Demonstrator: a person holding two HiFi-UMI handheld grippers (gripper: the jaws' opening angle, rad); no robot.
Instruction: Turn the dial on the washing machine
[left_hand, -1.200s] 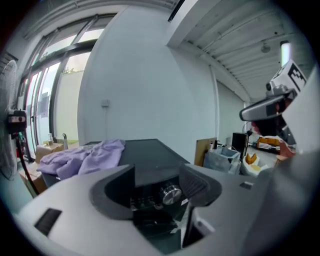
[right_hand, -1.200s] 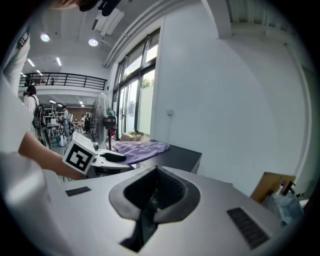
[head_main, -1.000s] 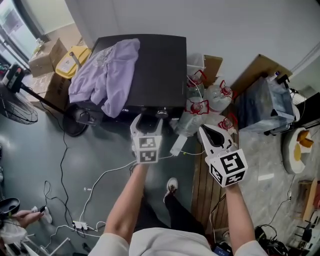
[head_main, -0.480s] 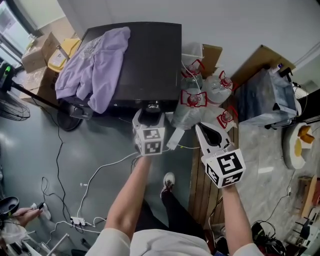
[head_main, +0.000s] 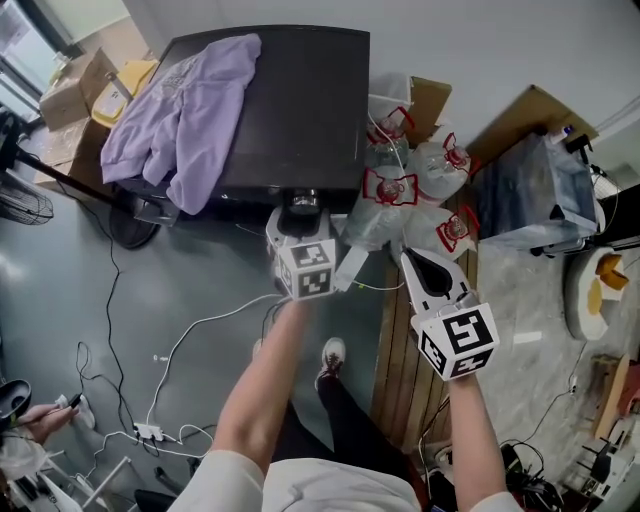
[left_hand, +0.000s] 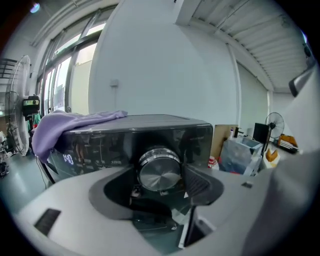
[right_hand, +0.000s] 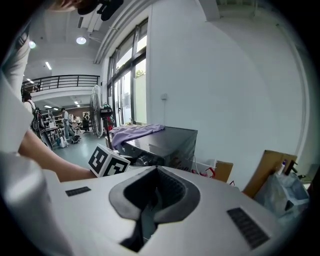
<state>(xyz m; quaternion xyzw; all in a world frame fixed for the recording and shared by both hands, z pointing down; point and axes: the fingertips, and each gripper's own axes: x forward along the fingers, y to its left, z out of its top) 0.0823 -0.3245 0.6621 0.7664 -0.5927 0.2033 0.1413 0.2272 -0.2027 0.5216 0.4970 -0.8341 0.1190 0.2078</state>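
A person holds a gripper in each hand, facing a dark washing machine (head_main: 300, 110) that stands on the floor against a white wall. The left gripper (head_main: 300, 222) is right up at the machine's front panel. Its fingers (left_hand: 197, 182) are spread apart, and the round silver dial (left_hand: 160, 170) sits between their tips. One finger lies just against the dial's rim, while a thin dark gap shows on the dial's other side, so the fingers are not clenched on it. Beyond the fingers and off to their left, a purple garment (head_main: 175, 110) is draped over the machine's top.

The right gripper (head_main: 422, 262) hangs in the air, well apart from the dial. Its fingers (right_hand: 170, 192) are clenched together with nothing between them. Just ahead of them, clear plastic bags with red print (head_main: 400, 190) are heaped beside the machine.
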